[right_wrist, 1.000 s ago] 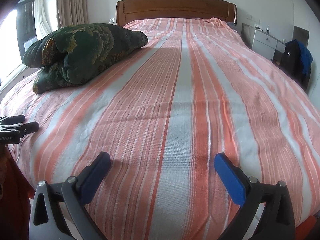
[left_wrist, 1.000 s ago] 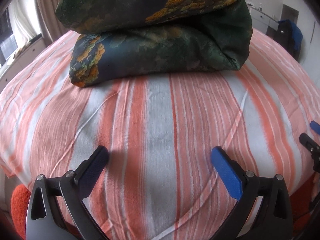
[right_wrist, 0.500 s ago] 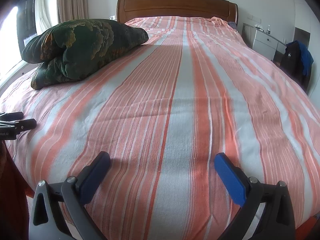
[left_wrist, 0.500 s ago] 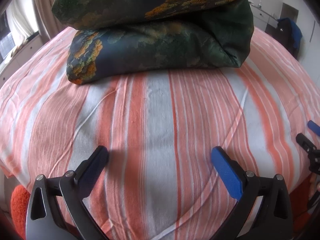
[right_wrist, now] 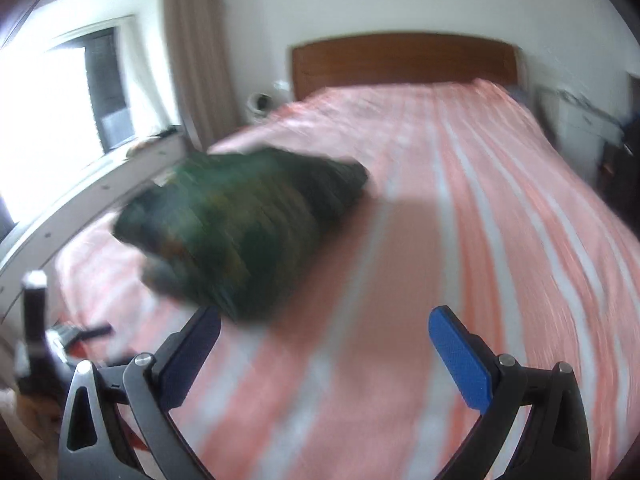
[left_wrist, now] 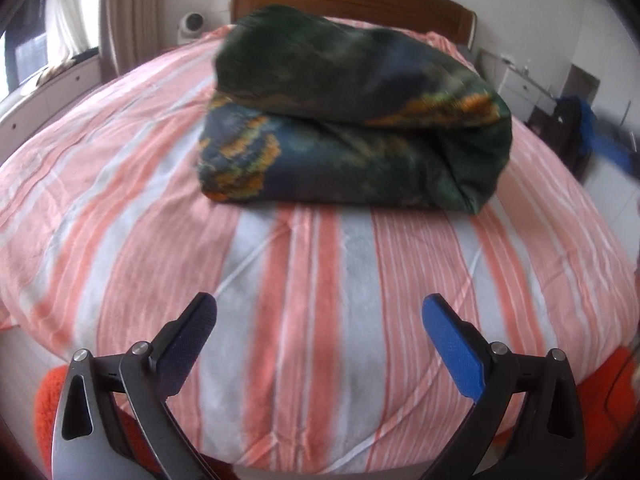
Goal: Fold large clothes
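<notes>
Green patterned quilt (left_wrist: 352,120) lies folded on the striped bed (left_wrist: 120,208), apparently finished; left gripper (left_wrist: 320,320) and right gripper (right_wrist: 324,328) hover empty, jaws spread wide.

We see both wrist views look from the bed's (left_wrist: 320,264) foot toward the headboard (right_wrist: 400,60) at 12 o'clock, sharing the folded bundle (left_wrist: 352,120).
</notes>
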`<state>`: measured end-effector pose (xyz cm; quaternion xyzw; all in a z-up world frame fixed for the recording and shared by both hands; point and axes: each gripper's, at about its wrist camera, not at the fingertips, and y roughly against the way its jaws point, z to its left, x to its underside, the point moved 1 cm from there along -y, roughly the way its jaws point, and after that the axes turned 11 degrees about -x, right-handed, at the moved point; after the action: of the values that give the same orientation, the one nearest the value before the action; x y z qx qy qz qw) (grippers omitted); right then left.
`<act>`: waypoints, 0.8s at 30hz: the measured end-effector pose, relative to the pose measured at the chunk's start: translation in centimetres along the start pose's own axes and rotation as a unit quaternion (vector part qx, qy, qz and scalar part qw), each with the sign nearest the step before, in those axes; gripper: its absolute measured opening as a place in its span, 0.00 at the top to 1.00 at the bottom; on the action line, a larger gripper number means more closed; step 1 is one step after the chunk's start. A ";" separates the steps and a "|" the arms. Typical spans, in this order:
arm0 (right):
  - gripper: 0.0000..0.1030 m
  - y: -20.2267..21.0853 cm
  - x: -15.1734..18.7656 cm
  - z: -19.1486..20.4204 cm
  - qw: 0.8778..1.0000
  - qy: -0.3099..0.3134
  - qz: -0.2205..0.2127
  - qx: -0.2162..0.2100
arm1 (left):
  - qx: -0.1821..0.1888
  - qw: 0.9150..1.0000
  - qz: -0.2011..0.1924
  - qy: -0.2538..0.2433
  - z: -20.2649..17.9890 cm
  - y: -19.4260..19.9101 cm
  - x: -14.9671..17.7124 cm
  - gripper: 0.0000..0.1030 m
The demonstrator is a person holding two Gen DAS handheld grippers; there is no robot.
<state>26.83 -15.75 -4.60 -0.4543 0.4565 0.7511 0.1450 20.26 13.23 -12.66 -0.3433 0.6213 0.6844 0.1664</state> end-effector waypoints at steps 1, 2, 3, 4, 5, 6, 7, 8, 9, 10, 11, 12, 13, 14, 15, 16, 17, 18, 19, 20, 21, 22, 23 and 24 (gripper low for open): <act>0.00 -1.4 -2.3 1.5 1.000 0.021 0.003 -0.021 | -0.002 1.000 0.000 0.003 0.4 -0.1 0.0 0.00; 0.00 -3.3 -4.6 3.2 0.998 0.042 0.013 -0.044 | -0.005 1.000 0.002 0.007 0.8 -0.2 0.0 0.00; 0.00 -5.2 -6.4 4.6 0.996 0.059 0.019 -0.062 | -0.005 1.000 0.006 0.012 1.2 -0.5 0.1 0.00; 0.00 -7.2 -7.9 5.8 0.994 0.073 0.024 -0.074 | -0.004 1.000 0.012 0.018 1.7 -0.7 0.3 0.00; 0.01 -9.7 -9.3 7.1 0.993 0.089 0.032 -0.075 | -0.003 1.000 0.017 0.023 2.0 -0.9 0.3 0.01; 0.01 -11.9 -10.1 7.9 0.992 0.096 0.039 -0.065 | -0.001 0.999 0.021 0.029 2.4 -1.1 0.5 0.01; 0.01 -14.1 -10.7 8.3 0.993 0.095 0.047 -0.054 | 0.001 0.999 0.022 0.032 2.8 -1.2 0.5 0.00; 0.00 -16.8 -11.0 8.6 0.993 0.088 0.062 -0.050 | 0.001 0.999 0.021 0.034 2.9 -1.1 0.5 0.00; 0.01 -18.6 -10.7 8.8 0.992 0.084 0.082 -0.053 | 0.001 0.999 0.021 0.034 3.2 -1.2 0.6 0.00; 0.00 -21.9 -9.5 9.2 0.985 0.087 0.138 -0.056 | 0.001 0.999 0.019 0.033 3.4 -1.2 0.6 0.00; 0.00 -23.4 -8.2 9.5 0.981 0.096 0.164 -0.048 | 0.001 0.999 0.019 0.032 3.7 -1.3 0.7 0.00; 0.00 -24.7 -6.7 10.0 0.976 0.120 0.181 -0.027 | 0.001 0.999 0.019 0.031 3.6 -1.3 0.7 0.00; 0.00 -25.1 -5.5 10.7 0.971 0.152 0.183 -0.007 | 0.003 0.999 0.021 0.030 3.8 -1.5 0.7 0.00; 0.00 -25.2 -4.7 11.1 0.969 0.172 0.178 0.005 | 0.004 0.999 0.024 0.032 4.1 -1.7 0.7 0.00; 0.00 -25.1 -4.3 11.3 0.968 0.180 0.173 0.010 | 0.005 0.999 0.027 0.035 4.3 -1.9 0.8 0.00; 0.00 -24.8 -4.4 11.3 0.969 0.178 0.170 0.010 | 0.006 0.999 0.030 0.039 4.6 -2.2 0.7 0.00; 0.00 -24.6 -4.7 11.1 0.970 0.171 0.171 0.007 | 0.006 0.998 0.034 0.044 4.9 -2.3 0.7 0.00; 0.00 -24.3 -5.2 11.0 0.971 0.165 0.172 0.004 | 0.004 0.998 0.037 0.049 5.1 -2.4 0.8 0.01; 0.00 -23.7 -5.9 10.9 0.972 0.161 0.170 -0.002 | 0.002 0.998 0.042 0.055 5.4 -2.6 0.9 0.01; 0.00 -22.9 -6.5 10.8 0.973 0.158 0.167 -0.006 | 0.001 0.997 0.045 0.060 5.7 -2.7 0.9 0.00; 0.00 -22.0 -7.5 10.8 0.975 0.155 0.160 -0.012 | 0.002 0.996 0.051 0.067 6.0 -3.0 1.0 0.01; 0.00 -21.6 -8.2 11.0 0.976 0.151 0.153 -0.017 | 0.004 0.996 0.054 0.070 6.1 -3.1 1.0 0.01; 0.00 -20.9 -9.2 11.0 0.979 0.145 0.140 -0.020 | 0.004 0.996 0.058 0.071 6.2 -3.3 1.0 0.01; 0.00 -20.4 -10.1 11.0 0.982 0.139 0.126 -0.024 | 0.003 0.996 0.060 0.070 6.2 -3.4 1.0 0.00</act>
<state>39.23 6.26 -5.78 -0.4960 0.5077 0.7039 -0.0267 20.16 19.55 -15.89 -0.3524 0.6531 0.6652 0.0823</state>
